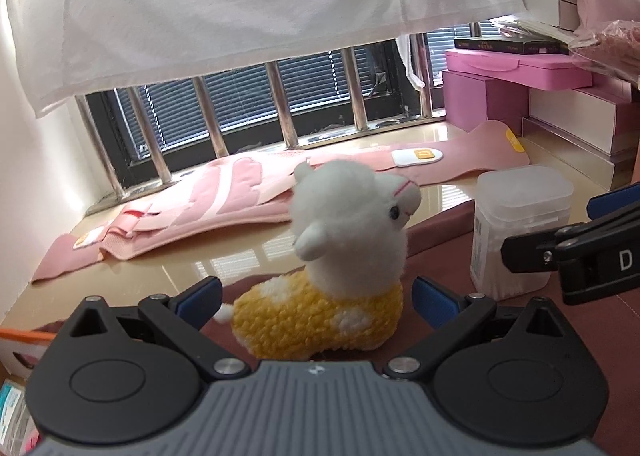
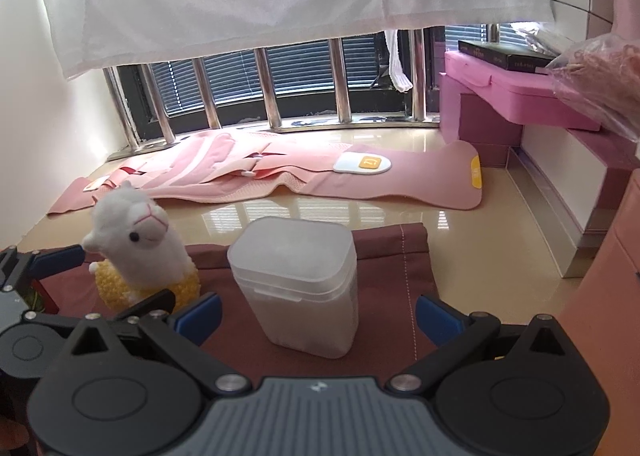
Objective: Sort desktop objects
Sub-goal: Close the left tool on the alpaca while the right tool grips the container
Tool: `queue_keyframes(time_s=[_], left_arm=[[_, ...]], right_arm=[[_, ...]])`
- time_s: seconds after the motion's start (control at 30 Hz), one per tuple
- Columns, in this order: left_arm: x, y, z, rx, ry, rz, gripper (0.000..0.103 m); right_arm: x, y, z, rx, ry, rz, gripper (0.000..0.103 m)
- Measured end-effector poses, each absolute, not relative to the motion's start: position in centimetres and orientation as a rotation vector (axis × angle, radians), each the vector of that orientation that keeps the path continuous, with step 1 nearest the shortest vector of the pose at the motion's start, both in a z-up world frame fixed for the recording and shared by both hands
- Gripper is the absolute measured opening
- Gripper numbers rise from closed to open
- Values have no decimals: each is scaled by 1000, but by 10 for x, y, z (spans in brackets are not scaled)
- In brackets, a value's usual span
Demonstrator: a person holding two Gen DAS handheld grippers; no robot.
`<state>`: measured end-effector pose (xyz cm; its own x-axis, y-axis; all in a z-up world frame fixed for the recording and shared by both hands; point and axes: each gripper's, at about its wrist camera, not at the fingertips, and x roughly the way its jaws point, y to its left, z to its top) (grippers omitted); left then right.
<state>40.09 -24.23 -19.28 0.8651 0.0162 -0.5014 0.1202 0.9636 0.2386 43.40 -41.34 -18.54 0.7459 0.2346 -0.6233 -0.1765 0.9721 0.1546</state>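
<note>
Jaws of the left gripper [image 1: 316, 298] stood apart around the alpaca plush [image 1: 340, 268], not touching it. On the maroon cloth [image 2: 384, 256], the cotton-swab box [image 2: 298, 288] sat at the plush's three o'clock, between the right gripper [image 2: 318, 314] jaws, also apart.

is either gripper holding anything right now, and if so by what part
Nothing is held. The left gripper is open around the alpaca plush, and the right gripper is open around the plastic box.
</note>
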Motion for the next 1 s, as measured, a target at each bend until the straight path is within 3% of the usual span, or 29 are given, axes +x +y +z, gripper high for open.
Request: queue_keyframes(time_s=[1.0], left_arm=[[423,-245,-203,249,480,-44,103]], right_arm=[[461,-400,-197,179,723,148,103]])
